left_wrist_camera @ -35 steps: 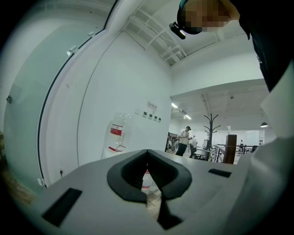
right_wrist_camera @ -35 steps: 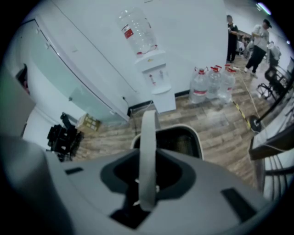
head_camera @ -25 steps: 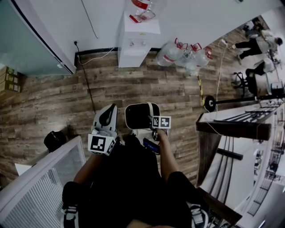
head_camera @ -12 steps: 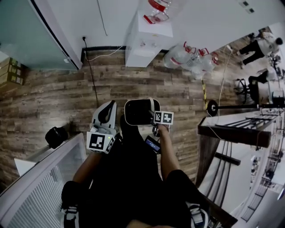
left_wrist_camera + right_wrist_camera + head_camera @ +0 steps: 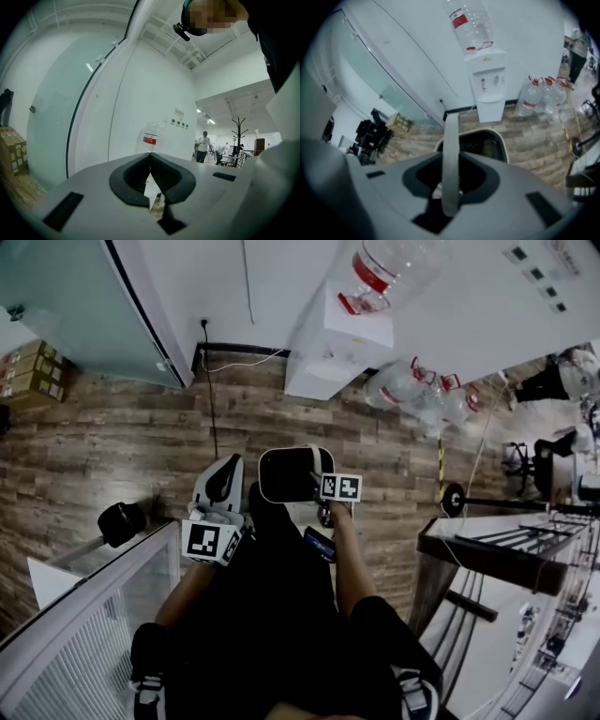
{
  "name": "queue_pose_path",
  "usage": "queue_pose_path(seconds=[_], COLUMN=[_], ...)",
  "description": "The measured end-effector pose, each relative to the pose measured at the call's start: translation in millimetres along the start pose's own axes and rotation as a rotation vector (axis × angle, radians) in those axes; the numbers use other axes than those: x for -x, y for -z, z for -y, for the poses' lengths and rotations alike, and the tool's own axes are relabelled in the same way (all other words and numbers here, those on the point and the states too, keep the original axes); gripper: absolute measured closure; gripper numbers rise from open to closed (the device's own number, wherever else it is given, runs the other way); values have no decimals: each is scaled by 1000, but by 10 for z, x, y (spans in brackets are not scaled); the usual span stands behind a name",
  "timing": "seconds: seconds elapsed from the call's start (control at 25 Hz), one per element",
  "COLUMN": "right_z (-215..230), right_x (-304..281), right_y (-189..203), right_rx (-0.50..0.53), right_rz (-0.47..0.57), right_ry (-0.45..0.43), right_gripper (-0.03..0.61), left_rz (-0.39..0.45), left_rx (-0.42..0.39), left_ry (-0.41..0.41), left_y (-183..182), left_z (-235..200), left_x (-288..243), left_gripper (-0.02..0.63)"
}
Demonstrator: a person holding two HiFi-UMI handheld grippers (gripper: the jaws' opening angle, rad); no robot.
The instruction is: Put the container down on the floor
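Observation:
The container (image 5: 289, 474) is a dark bin with a white rim, hanging above the wooden floor (image 5: 112, 446) in front of the person's legs. In the right gripper view its grey handle strap (image 5: 451, 154) runs up between the jaws, with the bin's open mouth (image 5: 483, 144) below. My right gripper (image 5: 325, 510) is shut on that handle, its marker cube beside the bin's right rim. My left gripper (image 5: 225, 474) hovers just left of the bin, apart from it. In the left gripper view its jaws (image 5: 150, 164) meet with nothing between them.
A white water dispenser (image 5: 336, 352) with a bottle (image 5: 394, 266) on top stands against the far wall, spare bottles (image 5: 427, 395) beside it. A glass partition (image 5: 84, 606) and a black object (image 5: 122, 521) are at the left. A stair railing (image 5: 497, 554) is at the right.
The head view has swung, so the dispenser and wall sit further right and lower in the picture. Both grippers and the hanging container keep almost the same place.

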State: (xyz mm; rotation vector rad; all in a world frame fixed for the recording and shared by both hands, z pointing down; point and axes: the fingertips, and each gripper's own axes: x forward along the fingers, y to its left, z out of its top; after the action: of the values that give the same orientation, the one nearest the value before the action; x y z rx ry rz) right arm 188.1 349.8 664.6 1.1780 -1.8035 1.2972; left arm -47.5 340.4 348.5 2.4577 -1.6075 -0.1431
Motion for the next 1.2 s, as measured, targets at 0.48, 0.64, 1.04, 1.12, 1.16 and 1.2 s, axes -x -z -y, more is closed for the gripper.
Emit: queue_pose_path(seconds=[0.48,0.64,1.04,1.12,1.16,1.2], right_z=[-98,-54,-119,-108,-104,-100], right_x=[-495,-604,-804,-828,-840,-850], right_y=[-963,-1300,-1870,-2004,-2061,-2107], right_rx=[111,147,194,188,186,185], right_rz=[-65,-83,-83,-78,-77,-77], right_ry=[-51,-57,-87,-90,-90,-90], right_gripper=[465,465,465,463,463,463], left_rz=[-31,-39,-17,-20,-19,-19], left_rx=[-12,-32,-38,-32,-29,-28], left_ry=[-85,-115,-126,-120,-115,-108], left_y=[-75,-161,-362,-350,-350,-350], left_z=[-479,-569,-623,-635,-639,-642], left_x=[-1062,-1400,-1931,-2033,-2076,-2115], left_gripper=[584,584,584,585,586,585])
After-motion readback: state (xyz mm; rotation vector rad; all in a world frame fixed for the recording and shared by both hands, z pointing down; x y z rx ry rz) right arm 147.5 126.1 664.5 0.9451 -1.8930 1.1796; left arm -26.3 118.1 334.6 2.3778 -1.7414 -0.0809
